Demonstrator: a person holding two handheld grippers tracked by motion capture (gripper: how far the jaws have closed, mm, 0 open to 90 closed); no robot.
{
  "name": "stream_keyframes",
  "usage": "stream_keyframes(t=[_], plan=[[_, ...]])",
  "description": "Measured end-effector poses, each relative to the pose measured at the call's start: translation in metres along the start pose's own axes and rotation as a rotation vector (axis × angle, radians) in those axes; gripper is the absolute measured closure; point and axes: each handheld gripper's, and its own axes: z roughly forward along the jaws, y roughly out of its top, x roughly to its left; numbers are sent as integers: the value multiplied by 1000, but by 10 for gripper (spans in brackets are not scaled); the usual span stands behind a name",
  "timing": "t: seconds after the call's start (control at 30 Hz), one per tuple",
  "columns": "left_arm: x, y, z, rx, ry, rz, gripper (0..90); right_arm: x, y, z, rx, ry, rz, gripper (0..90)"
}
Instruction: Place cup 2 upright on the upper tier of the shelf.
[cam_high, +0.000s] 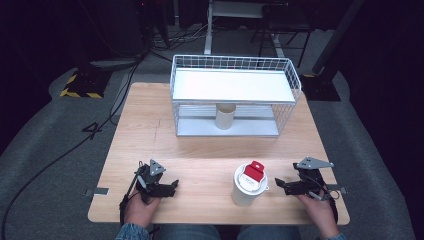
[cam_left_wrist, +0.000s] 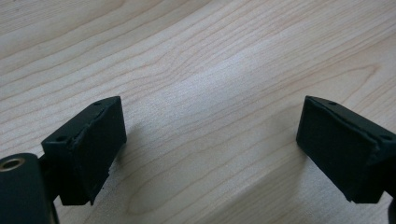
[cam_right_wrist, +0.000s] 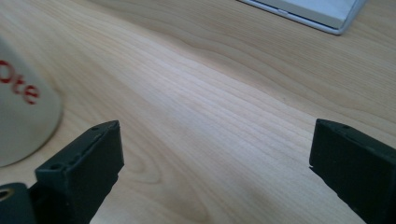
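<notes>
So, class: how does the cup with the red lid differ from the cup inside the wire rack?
The red-lidded cup stands in the open on the table, between the two tongs; the rack cup sits on the lower level of the wire rack. The first wears a lid; the second is open-topped. The first is white, the second tan. Both stand upright.

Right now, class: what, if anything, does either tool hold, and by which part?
Nothing. The left tool and right tool are open over bare table.
</notes>
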Motion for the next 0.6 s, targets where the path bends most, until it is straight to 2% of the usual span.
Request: stream_keyframes(t=[0.07, 0.13, 0.23, 0.33, 0.53, 0.6], plan=[[0, 0, 0, 0, 0, 0, 90, 2, 0, -3, -2, 5, -3, 45], [0, 0, 0, 1, -1, 0, 90, 8, 1, -13, -17, 39, -3, 60], [0, 0, 0, 3, -2, 1, 90, 12, 1, -19, -33, 57, -5, 60], [0, 0, 0, 3, -2, 1, 90, 21, 3, -31, -58, 89, -15, 60], [0, 0, 0, -1, 1, 0, 90, 32, 4, -39, -68, 118, -36, 60], [0, 0, 0, 3, -2, 0, 90, 37, 4, -41, -72, 147, -45, 60]])
